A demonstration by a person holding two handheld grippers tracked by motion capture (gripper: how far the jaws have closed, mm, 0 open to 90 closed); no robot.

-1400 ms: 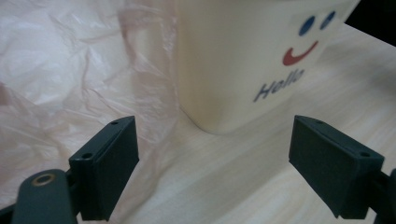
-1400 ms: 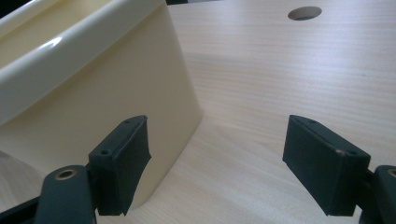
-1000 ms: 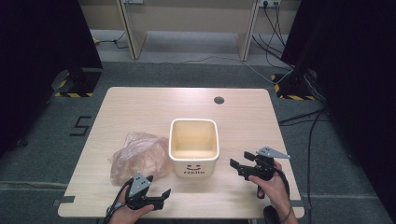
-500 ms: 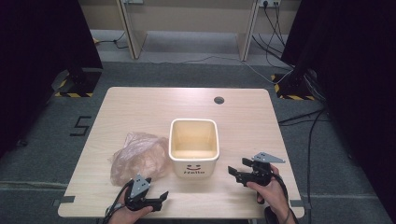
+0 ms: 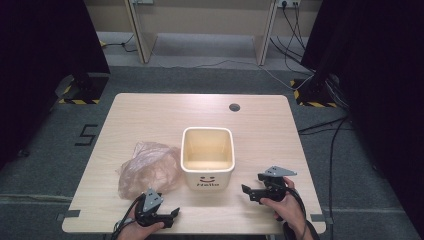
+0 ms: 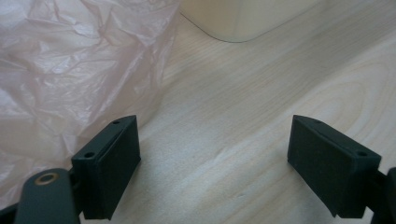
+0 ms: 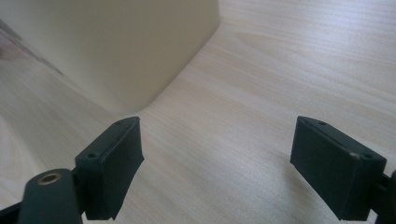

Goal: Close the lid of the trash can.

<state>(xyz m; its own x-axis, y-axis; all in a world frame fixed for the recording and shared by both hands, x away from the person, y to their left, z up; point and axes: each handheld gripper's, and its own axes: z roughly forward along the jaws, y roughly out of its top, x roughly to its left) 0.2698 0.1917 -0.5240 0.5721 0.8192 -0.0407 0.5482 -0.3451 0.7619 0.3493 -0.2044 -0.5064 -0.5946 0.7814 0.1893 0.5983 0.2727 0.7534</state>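
Observation:
A cream bin [image 5: 207, 181] with a smiley and "Hello" on its front stands mid-table, empty inside. A crumpled pinkish clear plastic bag [image 5: 147, 167] lies against its left side. Near the front edge, below the bag, my left gripper [image 5: 172, 216] points right, open with nothing between its pads. The left gripper view has that gripper [image 6: 215, 163] over bare wood, the bag [image 6: 56, 65] at left, the bin [image 6: 238, 18] ahead. My right gripper [image 5: 251, 183] sits right of the bin and points left. Its jaws have just been opening and hold nothing [image 7: 217, 163], with the bin's wall [image 7: 107, 46] ahead.
The wooden table [image 5: 150, 115] has a dark round cable hole [image 5: 234, 107] near its far edge. Bare wood lies behind the bin and to its right. Cables run over the grey floor beyond the table, and black curtains hang on both sides.
The right gripper has drifted a little left and toward the front edge. The left gripper, the bag and the bin have stayed put.

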